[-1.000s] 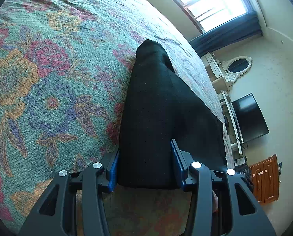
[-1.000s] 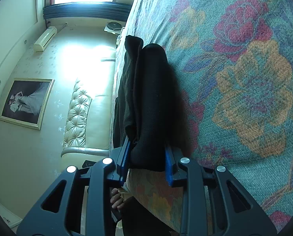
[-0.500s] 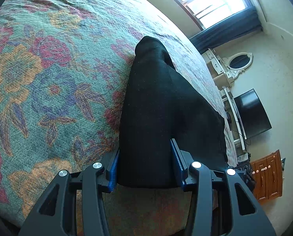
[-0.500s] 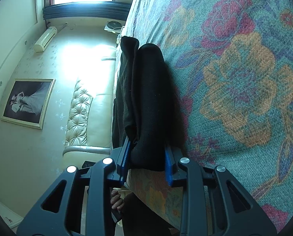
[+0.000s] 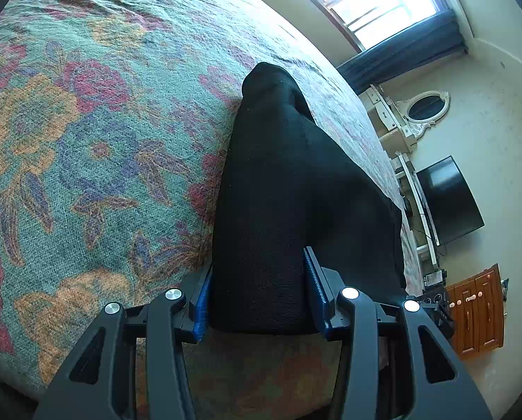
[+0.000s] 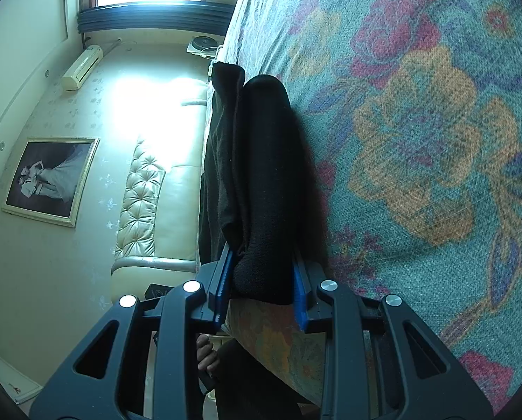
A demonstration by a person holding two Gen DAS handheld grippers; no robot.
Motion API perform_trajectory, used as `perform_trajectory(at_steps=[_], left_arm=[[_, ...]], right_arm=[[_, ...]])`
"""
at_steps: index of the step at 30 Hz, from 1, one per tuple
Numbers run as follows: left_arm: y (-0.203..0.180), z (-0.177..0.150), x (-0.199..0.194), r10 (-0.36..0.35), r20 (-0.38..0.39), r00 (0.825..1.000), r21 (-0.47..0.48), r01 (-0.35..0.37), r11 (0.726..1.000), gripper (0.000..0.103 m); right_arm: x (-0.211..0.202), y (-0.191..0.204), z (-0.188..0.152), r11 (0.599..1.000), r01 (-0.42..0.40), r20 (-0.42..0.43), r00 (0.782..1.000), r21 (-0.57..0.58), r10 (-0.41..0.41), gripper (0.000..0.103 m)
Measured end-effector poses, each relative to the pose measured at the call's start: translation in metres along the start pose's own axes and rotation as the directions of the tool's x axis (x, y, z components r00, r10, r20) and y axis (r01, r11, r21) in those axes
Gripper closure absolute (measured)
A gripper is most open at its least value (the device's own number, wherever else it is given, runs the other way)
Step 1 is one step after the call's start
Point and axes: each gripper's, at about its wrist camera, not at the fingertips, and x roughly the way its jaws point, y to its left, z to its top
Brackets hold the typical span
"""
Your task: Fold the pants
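Black pants [image 5: 278,182] lie on a floral bedspread [image 5: 85,133], bunched into a thick fold running away from me. My left gripper [image 5: 257,297] is shut on the near edge of the pants, blue pads pressed on both sides. In the right wrist view the pants [image 6: 264,175] stand as a doubled roll of fabric. My right gripper [image 6: 261,287] is shut on their near end, at the bed's edge. The far part of the pants is hidden behind the fold.
The bedspread [image 6: 418,122] covers the whole bed. A dresser with oval mirror [image 5: 425,108], a TV [image 5: 446,199] and a wooden cabinet [image 5: 478,311] stand beyond the bed. A tufted cream headboard [image 6: 145,192] and a framed picture [image 6: 50,178] are on the other side.
Both grippers, still holding the pants, have drifted slightly back across the bedspread; the floral pattern has slid in both views. The grip is the same.
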Motion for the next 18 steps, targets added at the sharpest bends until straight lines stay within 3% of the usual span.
perform_trajectory(at_steps=[14,18], left_arm=[[0.002,0.0,0.0,-0.002,0.001,1.0,0.002,0.002,1.0,0.056],[0.005,-0.001,0.0,-0.009,0.004,1.0,-0.012,0.009,1.0,0.048]], right_arm=[[-0.005,-0.013,0.004,0.999,-0.027,-0.004,1.0,0.016,0.027,0.074],[-0.007,-0.018,0.005,0.998,-0.049,-0.002,0.999,0.036,0.049,0.072]])
